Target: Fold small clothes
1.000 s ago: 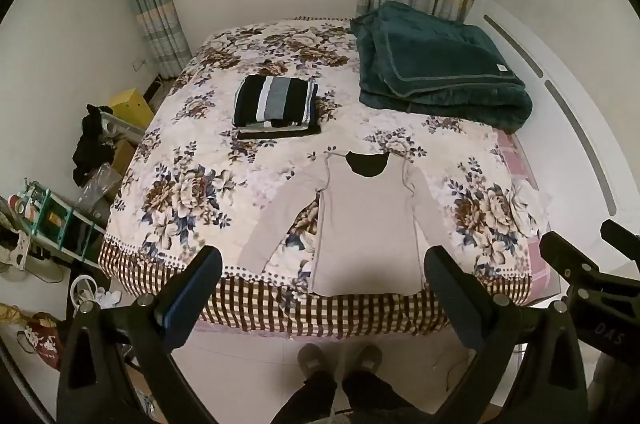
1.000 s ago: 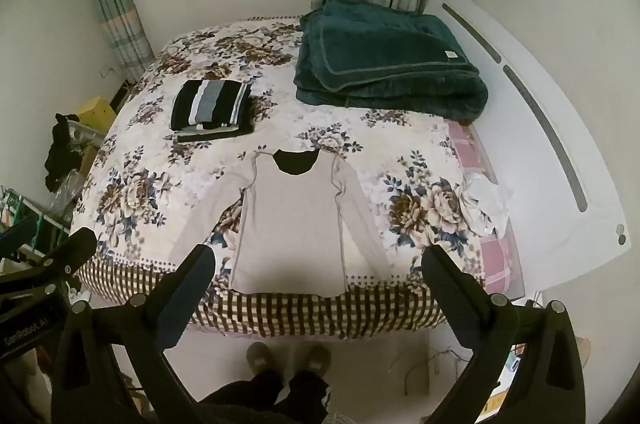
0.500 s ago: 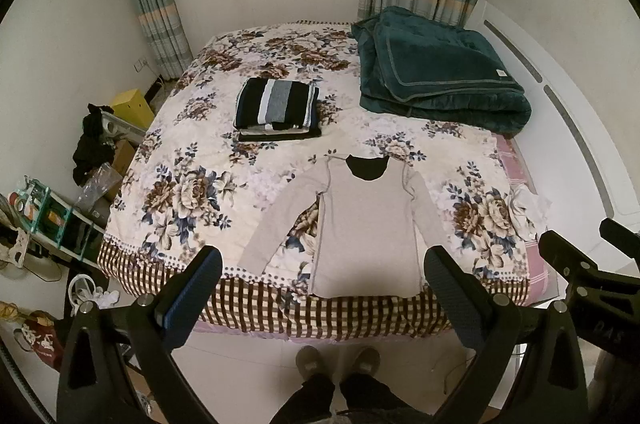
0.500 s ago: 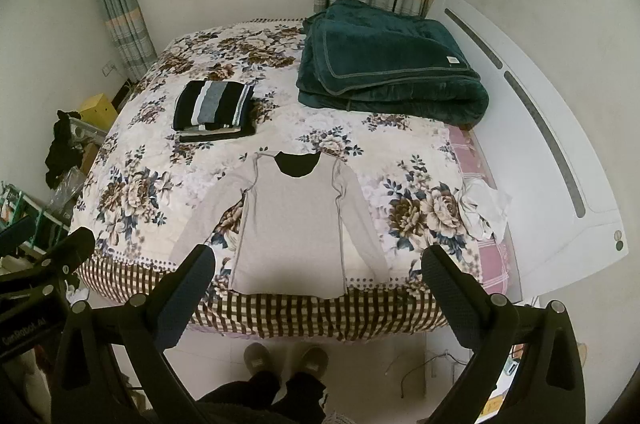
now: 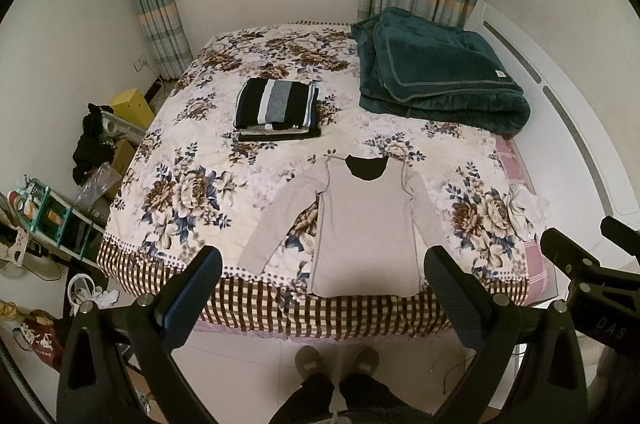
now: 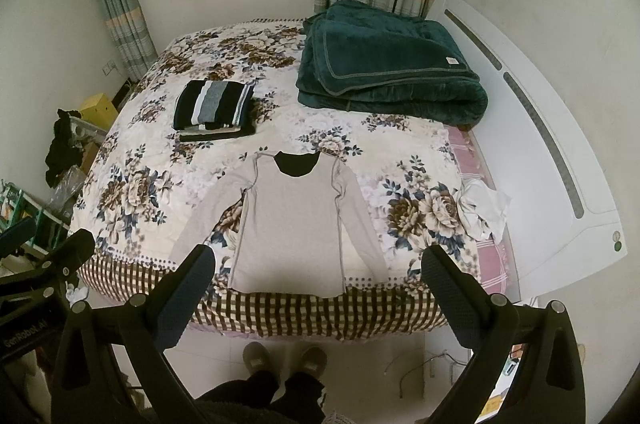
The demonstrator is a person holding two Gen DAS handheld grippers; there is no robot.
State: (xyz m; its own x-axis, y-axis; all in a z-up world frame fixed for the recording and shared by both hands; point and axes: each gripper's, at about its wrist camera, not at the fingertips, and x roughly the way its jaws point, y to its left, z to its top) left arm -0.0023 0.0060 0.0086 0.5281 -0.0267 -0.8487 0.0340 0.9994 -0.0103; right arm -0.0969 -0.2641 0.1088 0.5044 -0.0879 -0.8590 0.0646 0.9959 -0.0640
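A beige long-sleeved shirt (image 5: 364, 224) lies flat on the floral bedspread (image 5: 192, 184), hem at the near bed edge, sleeves spread to both sides. It also shows in the right wrist view (image 6: 292, 224). A stack of folded clothes with a striped top (image 5: 276, 108) sits farther back on the bed, seen from the right wrist too (image 6: 214, 108). My left gripper (image 5: 322, 284) is open and empty, held high above the near bed edge. My right gripper (image 6: 318, 282) is open and empty, likewise held high.
A folded dark green blanket (image 5: 436, 72) lies at the back right of the bed. A crumpled white cloth (image 6: 484, 210) sits at the bed's right edge. A white headboard (image 6: 560, 160) stands to the right. Clutter and a shelf (image 5: 48, 208) fill the floor at left.
Both grippers have risen and tilted a little, so more of the window and curtains shows. The shirt and the stack have not moved.
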